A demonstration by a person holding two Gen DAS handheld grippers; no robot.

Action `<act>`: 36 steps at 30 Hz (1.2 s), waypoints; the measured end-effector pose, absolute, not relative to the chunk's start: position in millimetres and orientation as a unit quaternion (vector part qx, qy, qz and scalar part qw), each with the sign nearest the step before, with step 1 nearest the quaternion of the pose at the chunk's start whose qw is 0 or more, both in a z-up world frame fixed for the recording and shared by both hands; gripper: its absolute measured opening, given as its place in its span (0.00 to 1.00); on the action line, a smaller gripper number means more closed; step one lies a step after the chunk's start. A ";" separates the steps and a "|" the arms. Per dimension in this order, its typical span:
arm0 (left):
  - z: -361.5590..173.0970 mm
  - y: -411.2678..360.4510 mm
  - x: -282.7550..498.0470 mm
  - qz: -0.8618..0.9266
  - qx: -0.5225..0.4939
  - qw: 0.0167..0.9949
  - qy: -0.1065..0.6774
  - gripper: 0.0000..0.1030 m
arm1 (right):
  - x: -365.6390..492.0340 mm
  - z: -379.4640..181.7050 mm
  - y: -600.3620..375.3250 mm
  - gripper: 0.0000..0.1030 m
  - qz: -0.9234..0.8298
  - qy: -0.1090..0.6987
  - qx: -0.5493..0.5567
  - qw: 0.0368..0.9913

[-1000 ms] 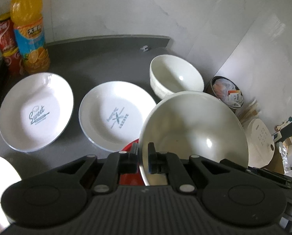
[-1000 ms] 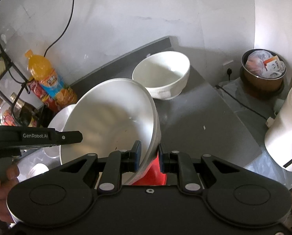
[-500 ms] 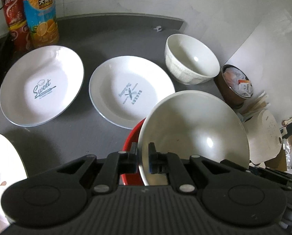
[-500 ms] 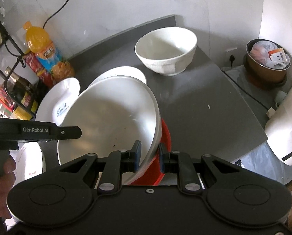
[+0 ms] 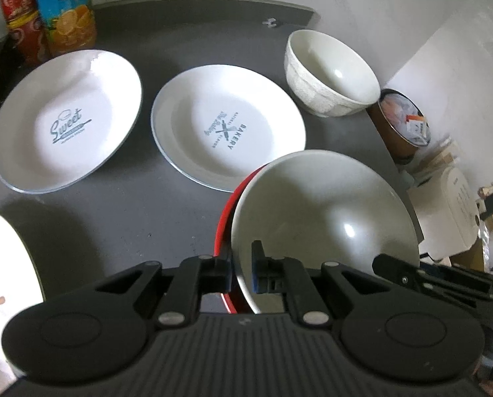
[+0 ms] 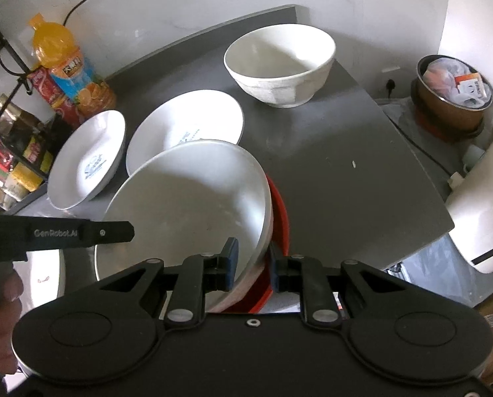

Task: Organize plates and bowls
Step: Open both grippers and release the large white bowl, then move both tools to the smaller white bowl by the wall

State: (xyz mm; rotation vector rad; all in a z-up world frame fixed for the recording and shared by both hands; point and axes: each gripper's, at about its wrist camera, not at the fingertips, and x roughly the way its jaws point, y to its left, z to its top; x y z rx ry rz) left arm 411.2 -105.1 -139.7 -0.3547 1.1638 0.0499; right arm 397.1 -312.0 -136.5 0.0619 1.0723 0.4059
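Observation:
A large white bowl (image 5: 325, 215) is held at its near rim by both grippers, tilted slightly. My left gripper (image 5: 241, 274) is shut on its left side and my right gripper (image 6: 251, 264) is shut on its right side. The bowl (image 6: 186, 201) sits in or just over a red bowl (image 5: 223, 225), whose rim (image 6: 279, 211) shows beside it. On the grey table lie a "Sweet" plate (image 5: 67, 122), a "Bakery" plate (image 5: 228, 129) and a cream bowl (image 5: 332, 72) at the back right. The left gripper's body (image 6: 80, 231) shows in the right wrist view.
An orange juice bottle (image 6: 64, 63) and a red can (image 5: 14, 10) stand at the back left beside a rack of bottles (image 6: 11, 152). Another white plate (image 5: 1, 264) lies near left. Past the table's right edge (image 6: 412, 165) are a brown bin (image 6: 451, 99) and a white appliance (image 6: 488, 215).
Both grippers have brought the white bowl down and back toward the near edge. More of the red bowl's rim now shows around it, and the bowl is less tilted.

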 end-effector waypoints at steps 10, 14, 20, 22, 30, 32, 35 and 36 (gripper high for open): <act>-124.1 -97.0 419.4 -0.040 -0.149 0.827 0.541 0.32 | 391.8 -122.3 -293.9 0.64 0.122 0.497 0.004 0.859; -111.2 -97.3 420.0 -0.064 -0.134 0.837 0.527 0.45 | 388.3 -114.1 -299.1 0.64 0.087 0.489 0.028 0.868; -100.4 -93.1 418.8 -0.075 -0.120 0.847 0.513 0.62 | 368.8 -98.3 -308.3 0.77 0.048 0.463 0.068 0.882; -97.1 -91.3 418.6 -0.074 -0.120 0.850 0.508 0.65 | 363.9 -94.3 -310.7 0.80 0.041 0.457 0.077 0.885; -90.9 -89.3 427.1 -0.068 -0.123 0.853 0.502 0.73 | 364.3 -86.7 -323.1 0.89 0.031 0.439 0.114 0.891; -91.8 -91.6 432.7 -0.064 -0.120 0.854 0.502 0.73 | 368.9 -87.5 -326.9 0.89 0.032 0.437 0.118 0.891; -94.7 -94.9 444.9 -0.053 -0.121 0.853 0.504 0.73 | 381.0 -90.9 -332.1 0.89 0.038 0.438 0.128 0.889; -95.4 -96.6 449.7 -0.049 -0.122 0.853 0.505 0.73 | 386.5 -91.9 -334.7 0.89 0.042 0.438 0.130 0.888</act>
